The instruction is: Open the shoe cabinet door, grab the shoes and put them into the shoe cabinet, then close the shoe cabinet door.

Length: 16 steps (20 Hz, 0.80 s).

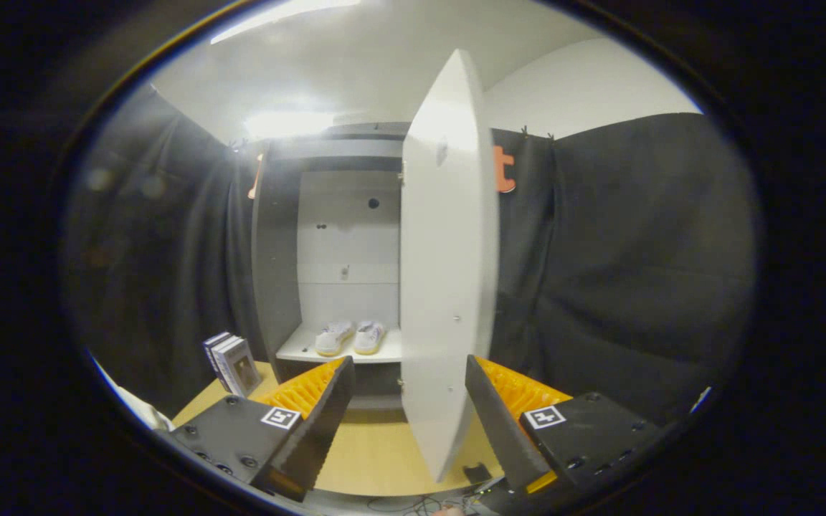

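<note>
Shoes [349, 337] sat as a pair on the lower shelf [298, 351] inside the shoe cabinet [277, 251], beyond the fingers. Left of the cabinet, a few books [230, 363] stood on the wooden floor [373, 451]. The cabinet door [445, 251] stood swung open (edge toward the camera), its lower end between the fingers. The gripper [409, 376] was spread wide, pressing on nothing.

The gripper view looks forward along the two spread fingers [327, 398], level and from low down; it faces the open cabinet [277, 287], close to its door [445, 287], whose edge stands between the fingers; the shelf [298, 351] lies beyond.
</note>
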Tool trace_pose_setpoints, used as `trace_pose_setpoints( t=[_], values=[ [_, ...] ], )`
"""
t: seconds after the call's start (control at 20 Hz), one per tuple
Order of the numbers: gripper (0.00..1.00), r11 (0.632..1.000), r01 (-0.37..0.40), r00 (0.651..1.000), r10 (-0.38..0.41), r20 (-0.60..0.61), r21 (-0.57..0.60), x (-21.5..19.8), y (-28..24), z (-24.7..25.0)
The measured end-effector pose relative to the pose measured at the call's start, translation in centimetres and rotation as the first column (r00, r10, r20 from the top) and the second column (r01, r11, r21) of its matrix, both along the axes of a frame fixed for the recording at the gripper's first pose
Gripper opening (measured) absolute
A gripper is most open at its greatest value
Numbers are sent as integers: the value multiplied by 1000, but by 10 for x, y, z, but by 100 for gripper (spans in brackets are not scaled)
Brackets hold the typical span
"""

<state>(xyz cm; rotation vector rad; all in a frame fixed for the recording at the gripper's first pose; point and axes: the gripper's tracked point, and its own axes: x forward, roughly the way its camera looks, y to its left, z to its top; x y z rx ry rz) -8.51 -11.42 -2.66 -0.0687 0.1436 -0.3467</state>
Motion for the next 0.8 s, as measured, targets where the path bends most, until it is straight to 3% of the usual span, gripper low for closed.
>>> trace_pose_setpoints(
  t=[0.35,0.6,0.8],
  values=[
    [97,1000,16,1000,-16,8,16,-8,-116,13],
    [96,997,-29,999,27,32,72,44,-172,10],
    [95,995,-75,997,74,14,65,95,-183,-5]
  ],
)
